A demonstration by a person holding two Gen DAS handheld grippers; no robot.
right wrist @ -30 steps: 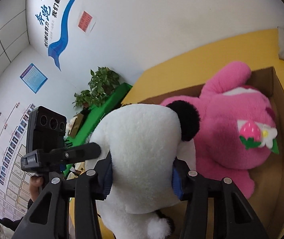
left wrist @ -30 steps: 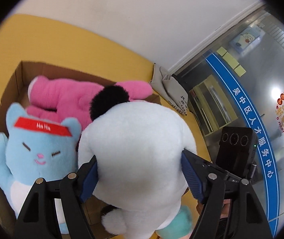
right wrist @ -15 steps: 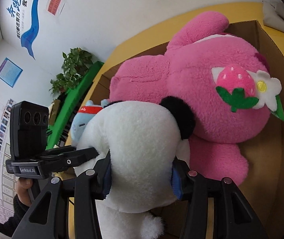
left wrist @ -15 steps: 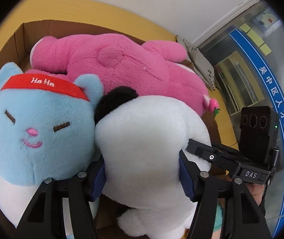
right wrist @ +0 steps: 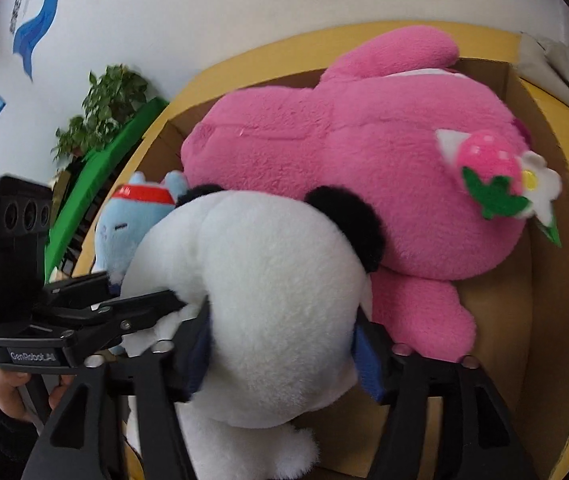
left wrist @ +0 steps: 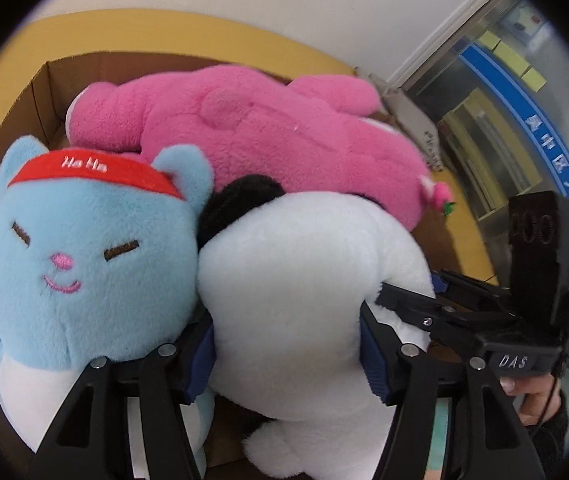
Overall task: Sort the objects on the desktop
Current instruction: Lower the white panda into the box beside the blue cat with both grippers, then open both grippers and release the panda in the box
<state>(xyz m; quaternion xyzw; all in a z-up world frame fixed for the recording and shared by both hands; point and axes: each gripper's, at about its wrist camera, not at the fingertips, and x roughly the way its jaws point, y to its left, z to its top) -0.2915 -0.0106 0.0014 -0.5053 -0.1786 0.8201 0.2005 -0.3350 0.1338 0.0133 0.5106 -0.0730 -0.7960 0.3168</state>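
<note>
A white plush panda [left wrist: 304,280] [right wrist: 268,304] with black ears is clamped from two sides. My left gripper [left wrist: 286,354] is shut on its body, and my right gripper [right wrist: 282,350] is shut on it too. The panda sits low inside the cardboard box [right wrist: 556,280] [left wrist: 44,92], pressed between a blue cat plush with a red headband [left wrist: 80,260] [right wrist: 132,216] and a large pink plush [left wrist: 276,136] [right wrist: 364,176] with a strawberry and flower on its head. In each wrist view the other gripper shows beside the panda.
The box rests on a yellow tabletop [right wrist: 556,116] against a white wall. Folded grey cloth [left wrist: 416,116] lies past the box's far corner. A green bench and a potted plant [right wrist: 104,104] stand beyond the table. A hand [right wrist: 8,392] holds the left gripper's handle.
Both grippers have gone down and forward with the panda, from above the box to deep inside it. The panda now presses against the blue cat and the pink plush.
</note>
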